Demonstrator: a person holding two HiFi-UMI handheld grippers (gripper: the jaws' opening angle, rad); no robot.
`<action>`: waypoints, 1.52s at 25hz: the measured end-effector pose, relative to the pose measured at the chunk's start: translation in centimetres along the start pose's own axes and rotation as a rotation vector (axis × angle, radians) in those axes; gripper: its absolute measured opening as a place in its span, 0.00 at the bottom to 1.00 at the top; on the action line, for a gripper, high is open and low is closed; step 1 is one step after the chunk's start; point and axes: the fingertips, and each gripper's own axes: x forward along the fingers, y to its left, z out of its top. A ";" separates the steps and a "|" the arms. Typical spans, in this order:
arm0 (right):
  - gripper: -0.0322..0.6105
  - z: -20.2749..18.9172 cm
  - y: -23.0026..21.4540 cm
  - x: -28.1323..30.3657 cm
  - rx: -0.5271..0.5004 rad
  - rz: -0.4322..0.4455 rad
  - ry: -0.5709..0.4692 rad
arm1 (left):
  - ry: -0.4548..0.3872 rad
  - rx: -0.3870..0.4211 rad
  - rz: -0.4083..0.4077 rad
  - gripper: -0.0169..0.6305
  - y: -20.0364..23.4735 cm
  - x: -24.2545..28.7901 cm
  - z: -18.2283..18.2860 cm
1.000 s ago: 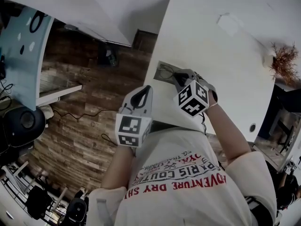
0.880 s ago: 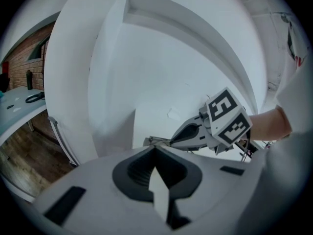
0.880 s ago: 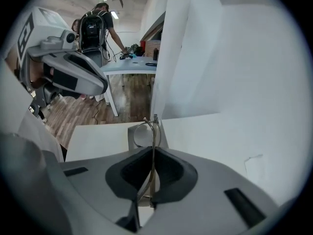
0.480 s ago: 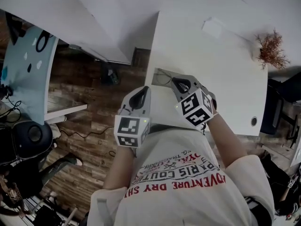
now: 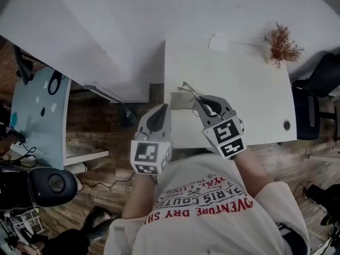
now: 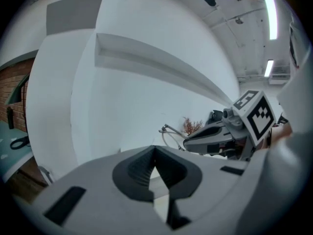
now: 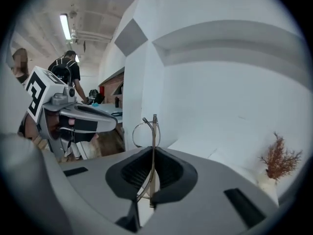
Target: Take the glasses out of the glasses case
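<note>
2 grippers work at the near edge of a white table. Right gripper: jaws closed on the glasses, with the thin metal frame pinched between the pads and 1 lens ring standing above the tips. Left gripper: jaws together, nothing between them, just beside the right one at the table's edge. A grey flat patch below the glasses is probably the glasses case; the head view is too small to be sure.

A dried plant stands at the table's far side, with a small white object near it. 1 round hole sits in the right corner. The walls behind are white. The floor is wood plank, and a pale blue table stands to the left.
</note>
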 end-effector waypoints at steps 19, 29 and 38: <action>0.09 2.2 1.8 -5.3 0.140 -0.171 -0.200 | -0.148 0.067 -0.053 0.02 -1.2 -4.2 3.7; 0.09 2.1 2.3 -5.5 0.132 -0.182 -0.202 | -0.146 0.059 -0.063 0.02 -1.2 -4.3 3.3; 0.09 2.0 2.0 -5.5 0.142 -0.202 -0.209 | -0.146 0.066 -0.062 0.02 -0.8 -4.1 3.4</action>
